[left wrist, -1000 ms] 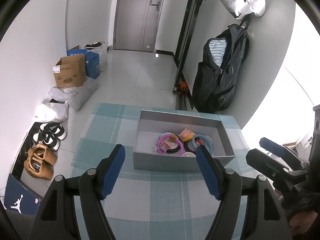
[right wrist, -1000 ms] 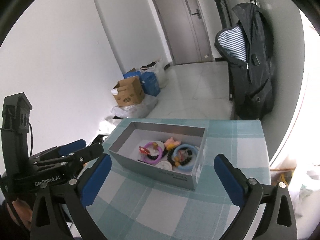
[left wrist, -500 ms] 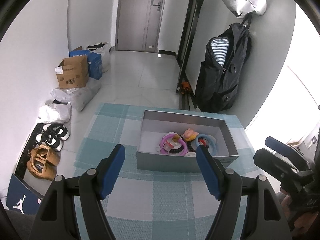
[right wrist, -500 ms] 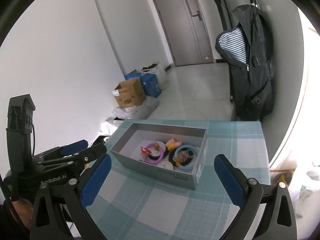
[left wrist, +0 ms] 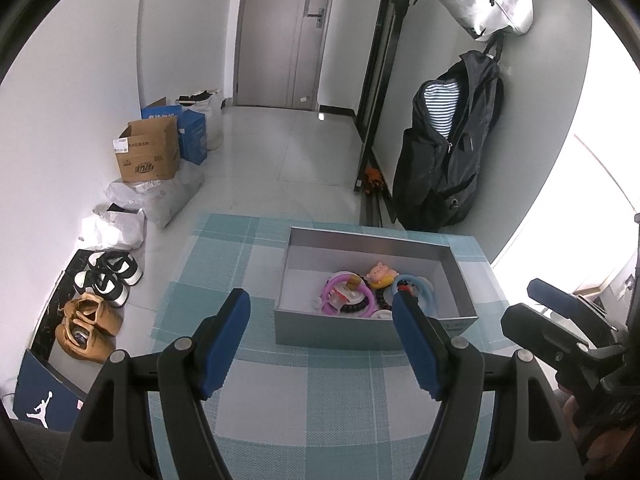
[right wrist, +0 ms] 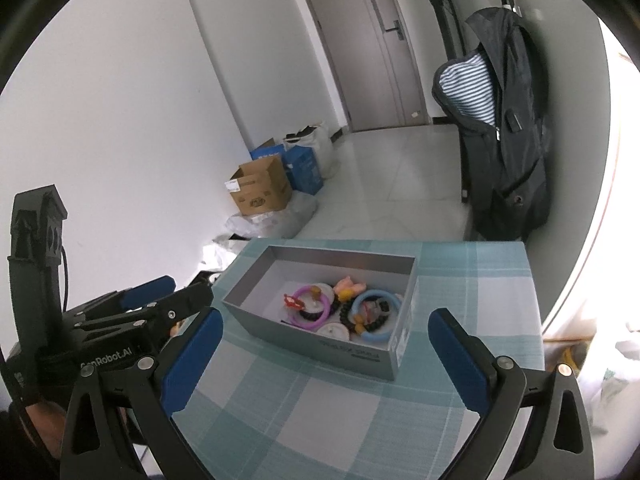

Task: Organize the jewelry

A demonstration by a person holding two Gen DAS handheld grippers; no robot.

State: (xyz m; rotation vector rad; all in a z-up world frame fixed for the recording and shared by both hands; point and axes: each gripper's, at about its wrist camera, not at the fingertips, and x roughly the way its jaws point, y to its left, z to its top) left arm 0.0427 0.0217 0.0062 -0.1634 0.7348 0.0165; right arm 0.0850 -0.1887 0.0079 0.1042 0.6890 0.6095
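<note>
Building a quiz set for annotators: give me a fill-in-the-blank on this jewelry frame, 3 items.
1. The bracelets lie inside a grey ____ on the checked tablecloth.
2. Beside the purple bracelet lies a light ____ one.
3. Both the left hand-held gripper and the right hand-held gripper hold ____.

Missing words: box; blue; nothing

bright daylight, right-side glare, fisheye warp

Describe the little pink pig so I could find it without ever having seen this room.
On the checked tablecloth stands an open grey box. Its jewelry lies heaped at one end. At the back of that heap, between the purple ring and the blue ring, sits the pink pig, the only animal figure there.
</note>
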